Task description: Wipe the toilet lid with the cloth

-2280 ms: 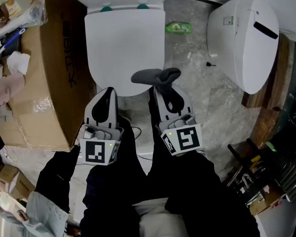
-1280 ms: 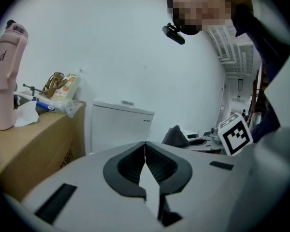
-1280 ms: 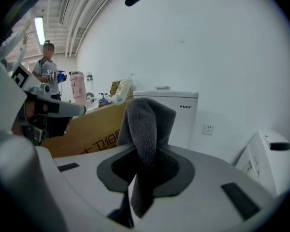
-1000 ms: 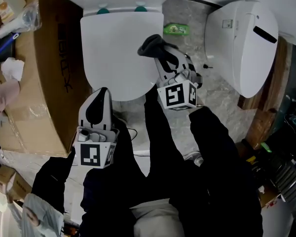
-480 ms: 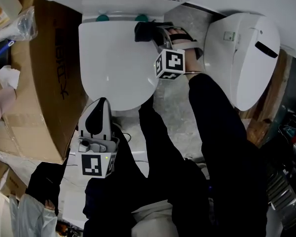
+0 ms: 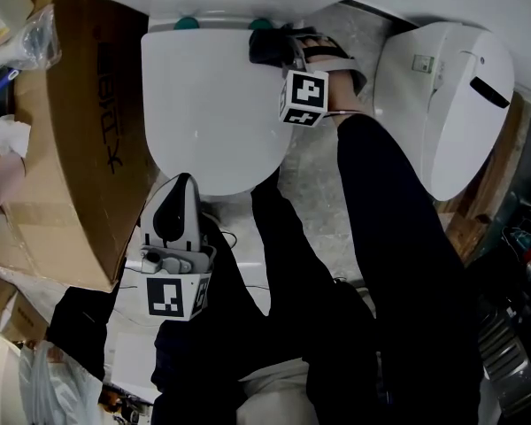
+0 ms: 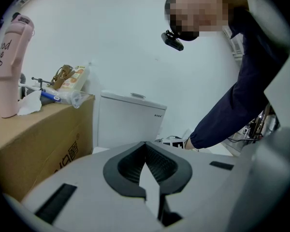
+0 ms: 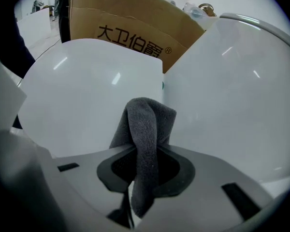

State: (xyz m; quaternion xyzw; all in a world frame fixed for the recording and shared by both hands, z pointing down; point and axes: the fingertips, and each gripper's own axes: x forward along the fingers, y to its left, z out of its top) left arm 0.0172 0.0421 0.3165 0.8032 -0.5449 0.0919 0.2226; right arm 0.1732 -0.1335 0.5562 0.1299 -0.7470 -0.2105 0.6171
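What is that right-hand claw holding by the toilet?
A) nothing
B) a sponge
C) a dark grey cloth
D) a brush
C: the right gripper is shut on a folded dark grey cloth, held at the hinge end of the white toilet lid.

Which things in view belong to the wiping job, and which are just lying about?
Job:
toilet lid
grey cloth, clamped in the right gripper at the lid's rear corner

Lying about:
cardboard box
pink bottle on it
other white toilet unit
left gripper, shut and empty
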